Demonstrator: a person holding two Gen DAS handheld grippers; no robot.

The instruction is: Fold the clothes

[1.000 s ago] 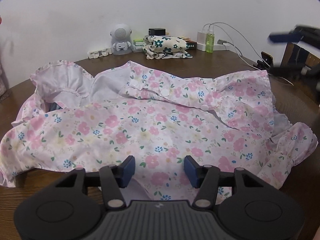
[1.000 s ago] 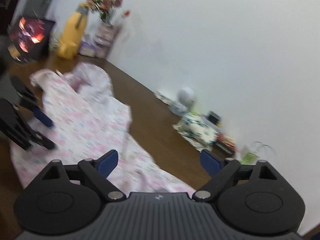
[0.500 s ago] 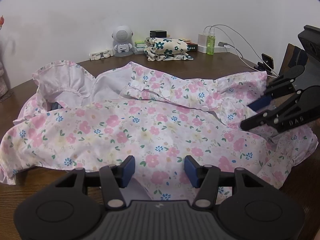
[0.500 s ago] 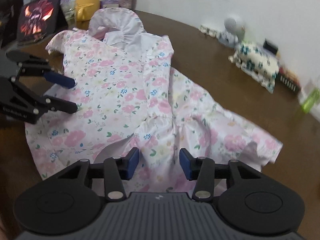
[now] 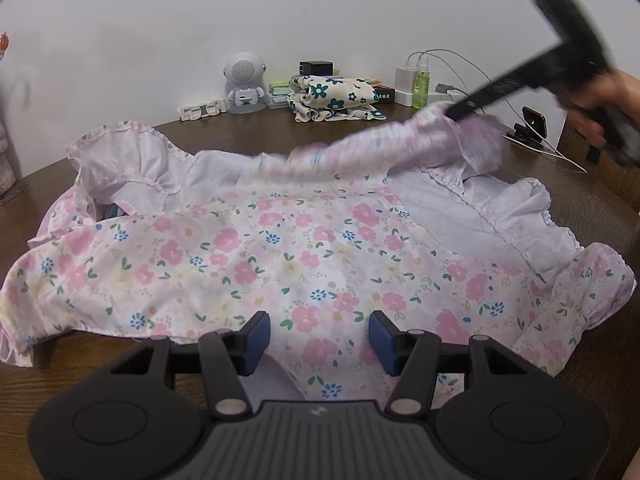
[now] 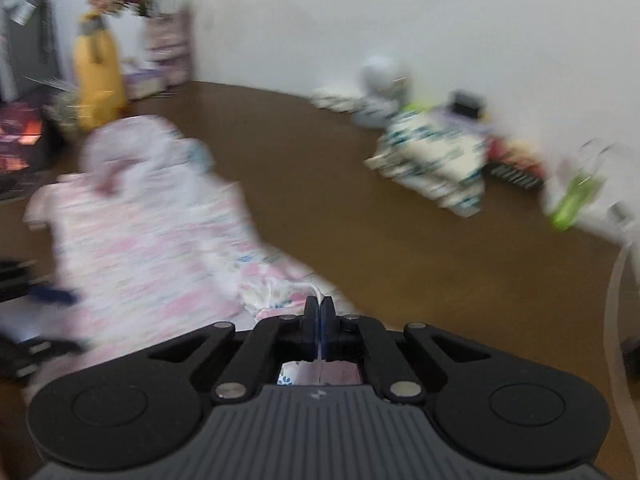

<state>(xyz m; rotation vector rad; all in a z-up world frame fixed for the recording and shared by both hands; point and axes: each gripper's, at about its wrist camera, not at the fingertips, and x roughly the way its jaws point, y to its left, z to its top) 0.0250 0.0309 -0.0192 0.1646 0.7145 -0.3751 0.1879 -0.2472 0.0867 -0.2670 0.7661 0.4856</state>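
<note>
Left wrist view shows the flowery pink dress (image 5: pixel 304 256) spread on the brown table (image 5: pixel 568 184). The left tool (image 5: pixel 318 340) sits open over the near edge, holding nothing. The right tool (image 6: pixel 319 312) has just snapped closed on the dress's far edge, lifting it up.

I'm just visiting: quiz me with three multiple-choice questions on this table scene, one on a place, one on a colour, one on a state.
1. Where is the small folded floral cloth?
A. by the wall
B. on the pink garment
C. on the floor

2. What colour is the little bottle?
A. red
B. green
C. black

3. How are the right tongs?
A. wide open
B. out of sight
C. shut on fabric

Answers:
1 A, folded floral cloth lies by the wall.
2 B, bottle is green.
3 C, right tongs pinch the pink garment.
</note>
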